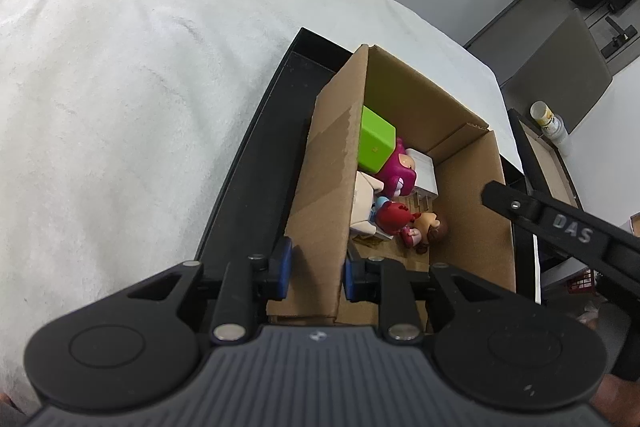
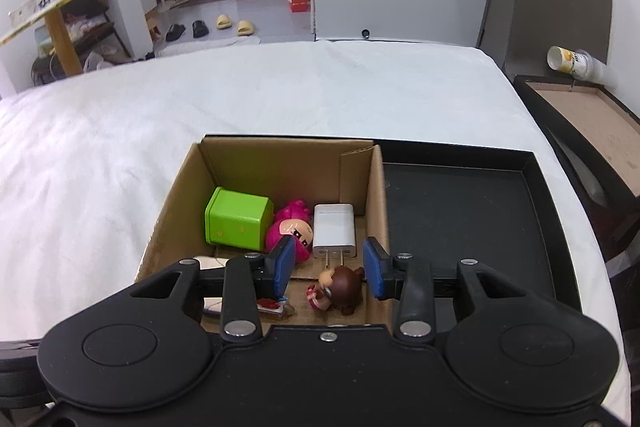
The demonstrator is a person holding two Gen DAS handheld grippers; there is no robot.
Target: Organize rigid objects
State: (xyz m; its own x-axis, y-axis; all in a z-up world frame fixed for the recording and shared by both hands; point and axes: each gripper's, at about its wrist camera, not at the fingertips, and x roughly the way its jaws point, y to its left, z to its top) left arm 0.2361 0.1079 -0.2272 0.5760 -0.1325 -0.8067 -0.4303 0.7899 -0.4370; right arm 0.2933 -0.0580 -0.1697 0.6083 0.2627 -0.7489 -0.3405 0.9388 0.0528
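Note:
A cardboard box (image 2: 376, 187) stands in a black tray (image 2: 460, 211) on the white bed. In it lie a green cube (image 2: 236, 219), a pink figurine (image 2: 294, 227), a white charger (image 2: 334, 231), a brown-haired figurine (image 2: 340, 287) and a red-topped toy (image 1: 394, 217). My right gripper (image 2: 330, 267) is open and empty, hovering over the box above the brown-haired figurine. My left gripper (image 1: 316, 271) straddles the box's left wall (image 1: 332, 163), its pads close to or touching the cardboard. The same toys show in the left wrist view: green cube (image 1: 376, 141), pink figurine (image 1: 398, 171), charger (image 1: 424, 173).
The white bedcover (image 1: 120, 87) spreads to the left and far side. A dark framed bedside stand (image 2: 592, 115) with a bottle (image 2: 568, 61) sits to the right. The right gripper's arm (image 1: 560, 227) crosses the left wrist view over the box's right side.

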